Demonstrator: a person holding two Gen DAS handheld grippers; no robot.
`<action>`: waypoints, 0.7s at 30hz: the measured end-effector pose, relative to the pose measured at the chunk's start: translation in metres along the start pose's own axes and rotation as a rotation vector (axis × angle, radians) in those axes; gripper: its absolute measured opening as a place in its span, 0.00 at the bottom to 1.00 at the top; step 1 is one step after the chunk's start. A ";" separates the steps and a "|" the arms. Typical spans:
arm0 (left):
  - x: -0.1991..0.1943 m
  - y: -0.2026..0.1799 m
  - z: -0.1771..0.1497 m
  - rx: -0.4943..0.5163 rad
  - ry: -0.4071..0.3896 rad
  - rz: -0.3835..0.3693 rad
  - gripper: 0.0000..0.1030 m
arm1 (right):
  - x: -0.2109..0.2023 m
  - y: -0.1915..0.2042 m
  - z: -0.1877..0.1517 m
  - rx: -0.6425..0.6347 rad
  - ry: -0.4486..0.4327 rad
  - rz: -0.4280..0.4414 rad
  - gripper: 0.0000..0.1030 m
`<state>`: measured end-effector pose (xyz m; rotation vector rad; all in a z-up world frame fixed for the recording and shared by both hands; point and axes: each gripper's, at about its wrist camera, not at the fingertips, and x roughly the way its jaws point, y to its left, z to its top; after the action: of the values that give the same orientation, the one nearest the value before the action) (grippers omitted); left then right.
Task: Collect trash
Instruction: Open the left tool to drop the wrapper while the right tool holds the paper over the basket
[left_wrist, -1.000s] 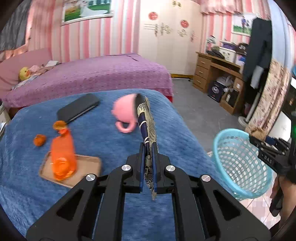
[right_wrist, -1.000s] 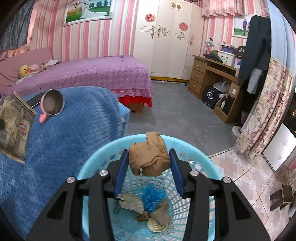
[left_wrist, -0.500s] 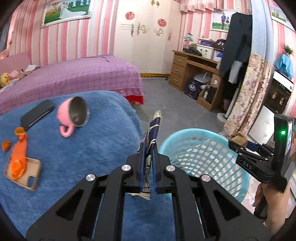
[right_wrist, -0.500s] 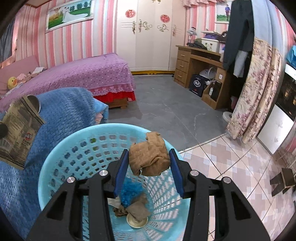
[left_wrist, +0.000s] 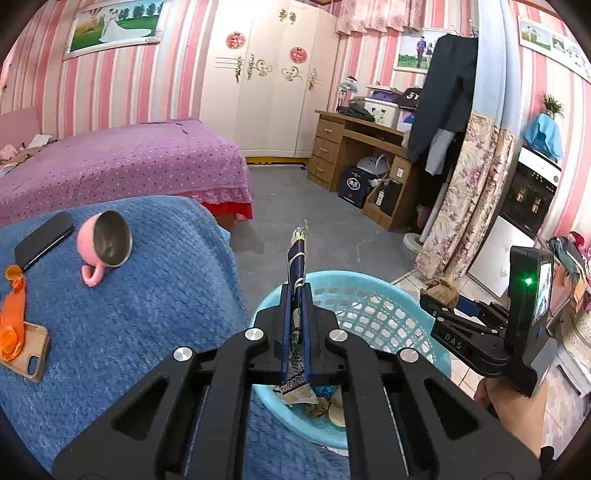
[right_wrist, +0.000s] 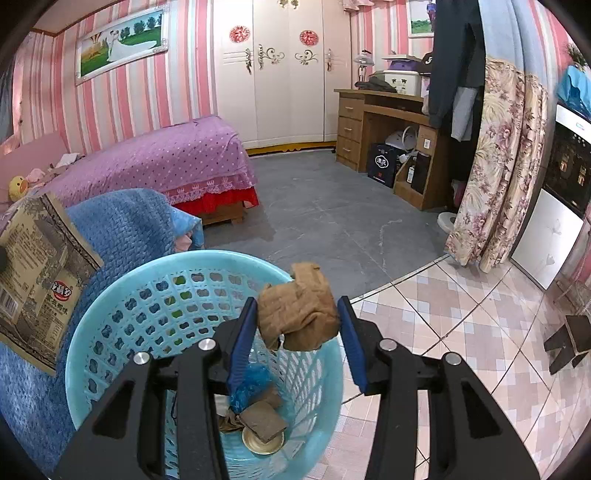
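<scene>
Trash basket (right_wrist: 110, 317): beside the blue-blanketed bed (left_wrist: 147, 295).
Your left tongs (left_wrist: 294, 325): pinching a snack wrapper (left_wrist: 296, 280) above the basket's rim.
Your right tongs (right_wrist: 297, 325): clamping crumpled brown paper (right_wrist: 299, 310) over the basket.

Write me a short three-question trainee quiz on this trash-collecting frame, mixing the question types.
1. True or false: the left claw is shut on a flat snack wrapper.
2. What does the right claw hold? A) a pink mug B) a crumpled brown paper wad C) a phone
3. Fill in: both claws are above the light blue ____.

Key
1. True; the wrapper is pinched edge-on between the fingers.
2. B; the crumpled brown paper wad sits between the blue pads, while the pink mug and black phone lie on the blue blanket.
3. Basket, already holding some trash.
</scene>
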<state>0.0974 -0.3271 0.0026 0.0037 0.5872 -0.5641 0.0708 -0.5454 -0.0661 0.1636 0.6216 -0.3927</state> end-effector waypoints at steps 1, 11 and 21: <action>0.003 -0.002 -0.001 0.003 0.007 0.000 0.04 | 0.000 -0.001 0.000 0.001 -0.001 -0.001 0.43; 0.056 0.005 -0.024 0.055 0.117 0.122 0.64 | 0.001 -0.007 -0.001 0.004 -0.001 -0.004 0.43; 0.055 0.050 -0.018 -0.005 0.100 0.256 0.92 | 0.002 0.008 0.000 -0.037 -0.004 0.000 0.43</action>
<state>0.1511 -0.3097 -0.0487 0.1014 0.6740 -0.3150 0.0756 -0.5390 -0.0667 0.1276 0.6246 -0.3814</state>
